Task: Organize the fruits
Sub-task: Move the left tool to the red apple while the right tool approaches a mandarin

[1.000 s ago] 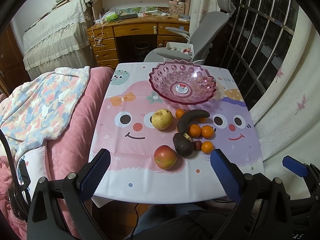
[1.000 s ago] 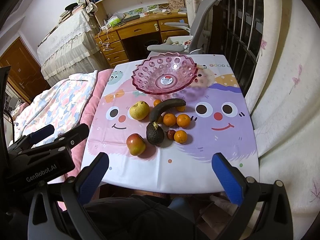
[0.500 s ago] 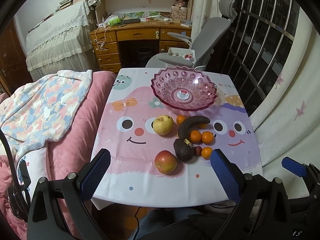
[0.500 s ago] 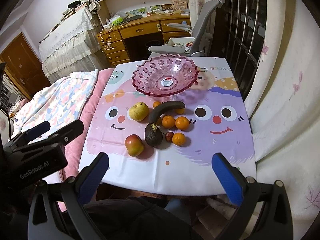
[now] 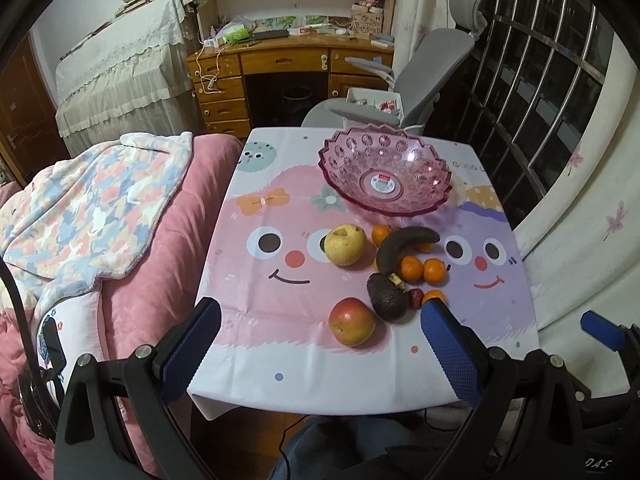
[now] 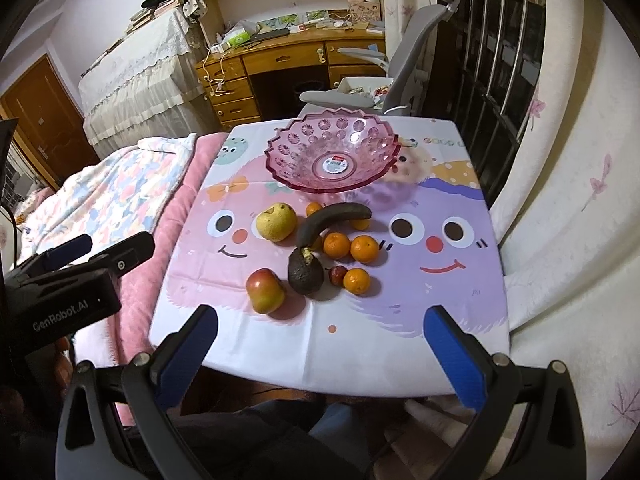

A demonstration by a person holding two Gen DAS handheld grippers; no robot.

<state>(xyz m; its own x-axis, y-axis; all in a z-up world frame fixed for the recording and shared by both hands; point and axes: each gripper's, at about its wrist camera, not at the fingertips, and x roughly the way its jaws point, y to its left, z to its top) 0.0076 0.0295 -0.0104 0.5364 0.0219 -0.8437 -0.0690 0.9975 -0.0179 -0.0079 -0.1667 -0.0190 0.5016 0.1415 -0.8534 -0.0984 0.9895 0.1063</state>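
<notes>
Nothing picked yet. Pink bowl sits empty at the far end of the table; all fruit is loose on the cloth between the bowl and the grippers.

Left gripper is spread wide and holds nothing, hovering over the near table edge. Right gripper is likewise spread and empty.

Key relation: the red apple is the nearest fruit, straight ahead of the left gripper and just beyond its fingertips. From the right gripper it lies ahead and left of centre, so the left looks like the shorter reach. It's roundish, so approach angle shouldn't matter much.

Rest of the pile:
- avocado just right of the apple, stem end touching the dark banana
- banana's long axis runs diagonally, near-left to far-right, partly across the oranges
- yellow pear farther back-left, apart from the cluster
- small dark-red fruit beside the avocado, can't ID it

Guess at the next step: left goes fwd + down on the apple, then carries it over the pile to the bowl — watch for nudging the avocado.
</notes>
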